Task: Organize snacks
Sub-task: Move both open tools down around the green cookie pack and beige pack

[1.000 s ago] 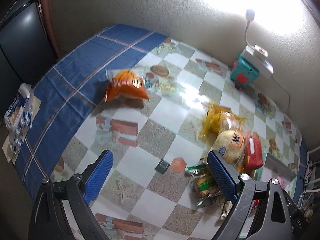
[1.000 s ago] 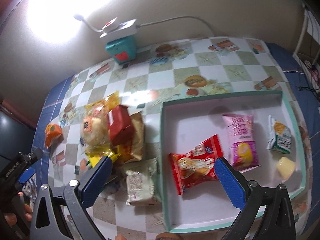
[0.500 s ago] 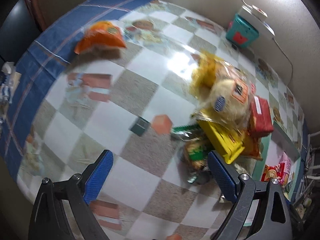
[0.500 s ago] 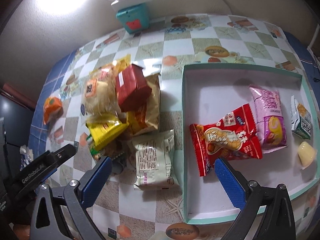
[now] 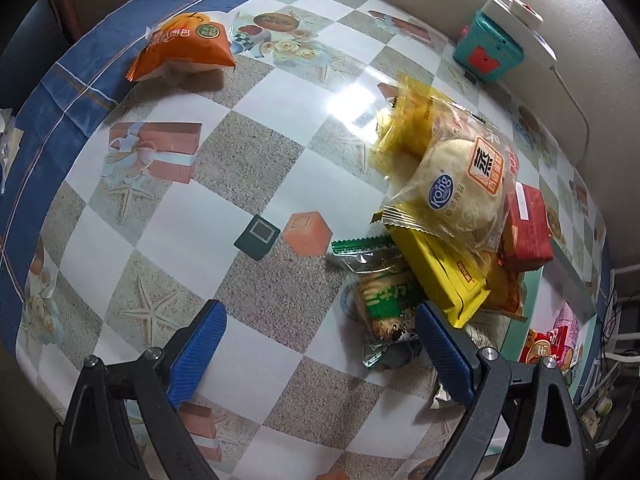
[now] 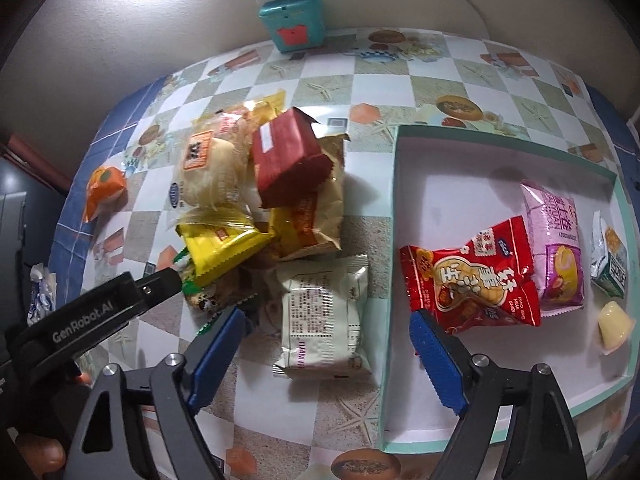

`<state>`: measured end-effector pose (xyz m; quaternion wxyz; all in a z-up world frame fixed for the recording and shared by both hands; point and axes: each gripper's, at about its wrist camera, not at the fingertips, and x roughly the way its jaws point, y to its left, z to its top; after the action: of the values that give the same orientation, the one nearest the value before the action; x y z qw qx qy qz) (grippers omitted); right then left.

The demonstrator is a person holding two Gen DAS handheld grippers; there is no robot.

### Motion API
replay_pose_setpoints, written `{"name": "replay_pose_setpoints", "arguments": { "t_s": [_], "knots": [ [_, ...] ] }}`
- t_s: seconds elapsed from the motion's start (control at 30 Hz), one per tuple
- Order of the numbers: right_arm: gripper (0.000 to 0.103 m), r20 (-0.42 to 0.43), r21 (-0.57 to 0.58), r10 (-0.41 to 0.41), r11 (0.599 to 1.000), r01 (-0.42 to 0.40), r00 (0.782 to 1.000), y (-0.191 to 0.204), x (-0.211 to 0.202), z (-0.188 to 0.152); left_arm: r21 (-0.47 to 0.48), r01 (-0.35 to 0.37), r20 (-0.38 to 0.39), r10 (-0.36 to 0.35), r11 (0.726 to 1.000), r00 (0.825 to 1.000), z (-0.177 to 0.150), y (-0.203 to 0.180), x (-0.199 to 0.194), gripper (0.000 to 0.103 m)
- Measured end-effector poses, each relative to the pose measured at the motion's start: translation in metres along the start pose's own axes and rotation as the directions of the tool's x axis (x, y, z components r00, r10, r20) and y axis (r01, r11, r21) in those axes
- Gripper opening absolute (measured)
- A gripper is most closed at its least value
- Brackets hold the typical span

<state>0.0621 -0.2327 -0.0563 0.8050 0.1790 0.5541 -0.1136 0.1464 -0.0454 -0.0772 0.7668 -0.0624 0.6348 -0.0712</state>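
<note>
Both grippers gape empty, left gripper [image 5: 318,344] and right gripper [image 6: 326,346]; green crinkled biscuit packet [image 5: 386,300] half-buried under the yellow wrapped bar [image 5: 438,276], lengthwise ahead.

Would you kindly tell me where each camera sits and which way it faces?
Left wrist: on the left gripper, looking down at the snack pile's yellow packet; own open blue fingers show.
Right wrist: on the right gripper, facing the white packet and tray; the left gripper shows.
Shared: the red packet, the orange packet.
</note>
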Motion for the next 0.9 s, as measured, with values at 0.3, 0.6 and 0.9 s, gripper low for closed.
{"name": "replay_pose_setpoints", "arguments": {
  "t_s": [0.3, 0.6, 0.9],
  "knots": [
    [0.071, -0.048, -0.041, 0.004, 0.999, -0.006, 0.999, 0.01, 0.015, -0.003, -0.026, 0.022, -0.008, -0.022, 0.999, 1.0, 0.004, 0.008, 0.001, 0.095],
    [0.068, -0.075, -0.031, -0.006, 1.0, 0.004, 0.997, 0.007, 0.028, -0.003, -0.059, 0.041, -0.008, -0.042, 0.997, 0.999, 0.009, 0.019, -0.002, 0.095],
    [0.068, -0.077, -0.064, -0.018, 0.998, 0.013, 0.997, 0.016, 0.033, -0.004, -0.064, 0.042, -0.015, -0.043, 0.997, 0.999, 0.009, 0.019, 0.001, 0.095]
  ]
}}
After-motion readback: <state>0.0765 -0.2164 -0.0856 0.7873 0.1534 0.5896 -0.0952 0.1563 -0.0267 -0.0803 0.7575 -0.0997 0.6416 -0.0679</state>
